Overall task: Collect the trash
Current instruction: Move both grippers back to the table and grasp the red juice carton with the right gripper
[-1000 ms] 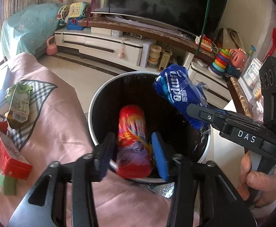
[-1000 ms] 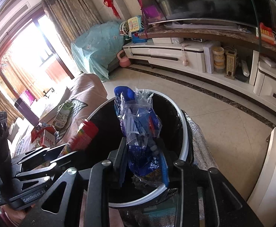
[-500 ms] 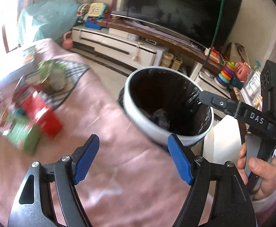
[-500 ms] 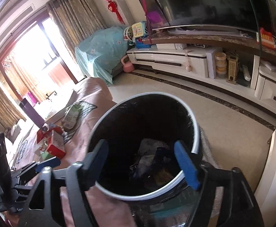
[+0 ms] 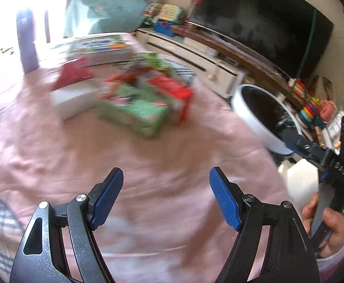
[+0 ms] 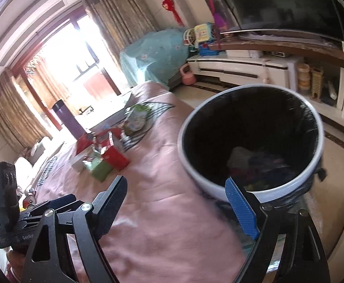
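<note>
My left gripper [image 5: 165, 198] hangs open and empty over the pink cloth [image 5: 148, 165], pointing at a blurred heap of trash: a green box [image 5: 136, 110], a red box [image 5: 172, 89] and a white box [image 5: 73, 99]. The white-rimmed bin [image 6: 188, 165] with a black liner stands at the cloth's right edge, with dropped wrappers [image 6: 261, 162] lying inside. My right gripper [image 6: 175, 188] is open and empty just in front of the bin's near rim. In the right wrist view the red box [image 6: 114, 155], green box [image 6: 101, 169] and a green pouch [image 6: 136, 118] lie further left.
A stack of books [image 5: 89, 47] and a purple bottle [image 5: 27, 44] sit behind the heap. A hand [image 5: 325, 219] holds the right gripper beside the bin [image 5: 261, 118]. Beyond are a white TV cabinet [image 6: 242, 68], toys and tiled floor [image 6: 341, 165].
Both grippers opened and let the red-purple pack and the blue bag fall into the bin. The left gripper then swung left toward the heap, and the right one drew back from the bin.
</note>
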A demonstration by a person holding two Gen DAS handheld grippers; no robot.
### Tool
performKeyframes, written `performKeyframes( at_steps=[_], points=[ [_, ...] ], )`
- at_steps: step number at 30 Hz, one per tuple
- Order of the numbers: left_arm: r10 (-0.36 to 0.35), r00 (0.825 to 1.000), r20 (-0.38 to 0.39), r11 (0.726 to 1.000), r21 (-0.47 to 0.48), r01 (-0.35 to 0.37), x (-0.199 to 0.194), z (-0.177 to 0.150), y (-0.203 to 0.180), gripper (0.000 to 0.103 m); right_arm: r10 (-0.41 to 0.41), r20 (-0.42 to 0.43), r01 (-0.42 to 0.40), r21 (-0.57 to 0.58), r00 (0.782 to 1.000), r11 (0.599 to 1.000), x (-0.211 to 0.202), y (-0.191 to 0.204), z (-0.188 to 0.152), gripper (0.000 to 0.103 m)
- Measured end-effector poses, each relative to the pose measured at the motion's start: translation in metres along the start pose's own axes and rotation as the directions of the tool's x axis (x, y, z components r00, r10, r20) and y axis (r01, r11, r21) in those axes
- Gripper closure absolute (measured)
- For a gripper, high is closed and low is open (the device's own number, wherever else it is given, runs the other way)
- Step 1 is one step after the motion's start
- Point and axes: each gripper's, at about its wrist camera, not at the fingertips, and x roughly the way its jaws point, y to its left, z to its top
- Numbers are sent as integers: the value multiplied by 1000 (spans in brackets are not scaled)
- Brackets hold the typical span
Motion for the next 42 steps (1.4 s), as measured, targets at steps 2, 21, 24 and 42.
performKeyframes(
  at_steps=[2,21,24,42],
  points=[
    [25,1000,1,1000,-19,-25,-3,-4,17,26,13,4,-13,-7,1000,1000,5,8,-2,16],
    [105,994,-20,994,7,-105,-1,14,95,26,42,-112,-61,-172,993,983,62,79,-1,23],
    [106,994,-28,993,46,-105,7,27,109,26,42,-121,-64,-184,992,981,76,85,6,29],
    [-10,998,-70,946,321,32,73,91,129,22,40,-159,-69,-181,986,981,139,105,36,49]
  ],
)
